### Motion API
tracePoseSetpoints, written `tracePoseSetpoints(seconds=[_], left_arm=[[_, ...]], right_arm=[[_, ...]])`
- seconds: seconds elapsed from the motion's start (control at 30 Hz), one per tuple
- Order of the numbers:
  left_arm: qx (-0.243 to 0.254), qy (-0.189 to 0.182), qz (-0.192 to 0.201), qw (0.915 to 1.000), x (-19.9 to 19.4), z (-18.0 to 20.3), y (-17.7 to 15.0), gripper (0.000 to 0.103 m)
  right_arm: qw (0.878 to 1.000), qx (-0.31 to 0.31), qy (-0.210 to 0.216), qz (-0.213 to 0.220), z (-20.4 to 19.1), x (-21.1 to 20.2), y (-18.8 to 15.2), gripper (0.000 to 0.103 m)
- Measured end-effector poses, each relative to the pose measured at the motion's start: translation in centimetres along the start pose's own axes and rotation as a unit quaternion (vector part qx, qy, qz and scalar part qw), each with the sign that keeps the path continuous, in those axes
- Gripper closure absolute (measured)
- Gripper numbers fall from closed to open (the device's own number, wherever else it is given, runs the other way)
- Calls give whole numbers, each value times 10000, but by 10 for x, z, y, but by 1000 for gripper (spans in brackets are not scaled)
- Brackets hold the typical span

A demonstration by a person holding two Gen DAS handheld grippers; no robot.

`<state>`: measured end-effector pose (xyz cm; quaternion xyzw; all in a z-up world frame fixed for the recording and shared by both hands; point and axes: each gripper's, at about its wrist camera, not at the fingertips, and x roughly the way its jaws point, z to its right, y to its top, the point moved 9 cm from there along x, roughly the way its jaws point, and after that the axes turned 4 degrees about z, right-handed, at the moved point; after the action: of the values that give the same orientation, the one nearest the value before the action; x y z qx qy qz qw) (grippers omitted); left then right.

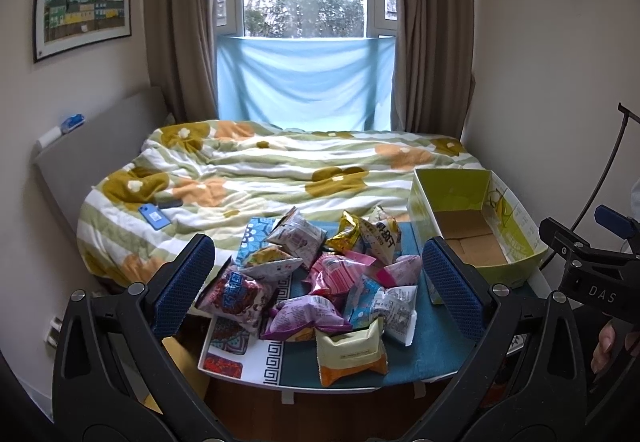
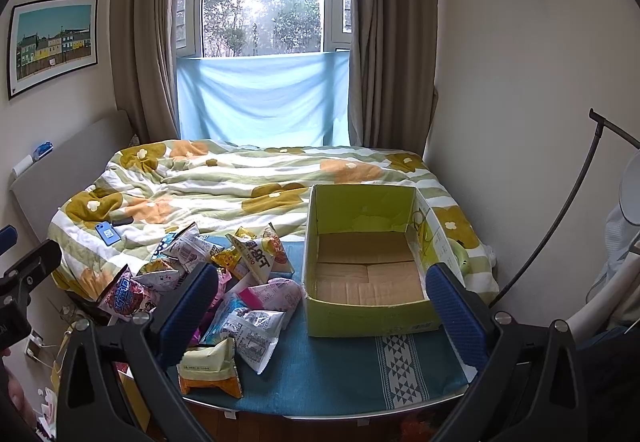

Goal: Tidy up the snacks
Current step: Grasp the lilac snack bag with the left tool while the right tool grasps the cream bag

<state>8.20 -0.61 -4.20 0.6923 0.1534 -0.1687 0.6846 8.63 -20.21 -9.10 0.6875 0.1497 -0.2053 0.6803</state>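
Cardboard shows bare on the floor of the green box (image 2: pixel 368 274), which sits open-topped on the right part of the small table (image 2: pixel 340 374) at the foot of the bed (image 2: pixel 240 182). I have both tools hanging above the near edge of that table, neither one touching anything. My left gripper (image 1: pixel 318 282) is spread wide, its blue pads framing the snack pile (image 1: pixel 320 282) from above, with nothing between them. My right gripper (image 2: pixel 320 310) is likewise released, its left pad over the edge of the pile and its right pad over the box's near right corner. From the left camera I can see the right tool (image 1: pixel 588 270) off to the side, well apart from the packets. The snacks lie heaped on the left half of the teal cloth (image 1: pixel 432 354), just beside the box but not in it. A cream and orange packet (image 1: pixel 352 354) lies nearest me, a purple one (image 1: pixel 304 318) is behind it, and a gold one (image 1: pixel 348 234) sits toward the back. On the quilt, well away from the table, lies a blue phone (image 1: pixel 154 216).
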Motion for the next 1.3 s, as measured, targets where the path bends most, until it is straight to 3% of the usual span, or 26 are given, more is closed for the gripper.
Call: tracePoseSetpoints(seconds=[0.23,0.4,0.53,0.77,0.97,1.17,1.3], left_arm=[[-103,32,-265,9996,5,-3,-6,0],[-129,173,-485,9986,16,-20,-30,0],[-111,31,-832,9965,43,-36,-56,0],[432,-533,-1403,9877,108,-54,-95,0],[1078,-1162,-1872,9695,165,-63,-126,0],[1994,-1721,-2202,9392,201,-56,-159,0],[2316,-1982,-2350,9229,215,-51,-174,0]], right_arm=[[10000,-15,35,-77,1,0,0,0],[9991,-215,276,-237,-3,4,-8,0],[9959,-323,647,-538,-17,23,-30,0],[9904,23,757,-1156,-40,58,-79,0],[9848,384,629,-1572,-68,86,-113,0],[9793,315,547,-1922,-105,109,-152,0],[9754,31,601,-2122,-130,118,-175,0]])
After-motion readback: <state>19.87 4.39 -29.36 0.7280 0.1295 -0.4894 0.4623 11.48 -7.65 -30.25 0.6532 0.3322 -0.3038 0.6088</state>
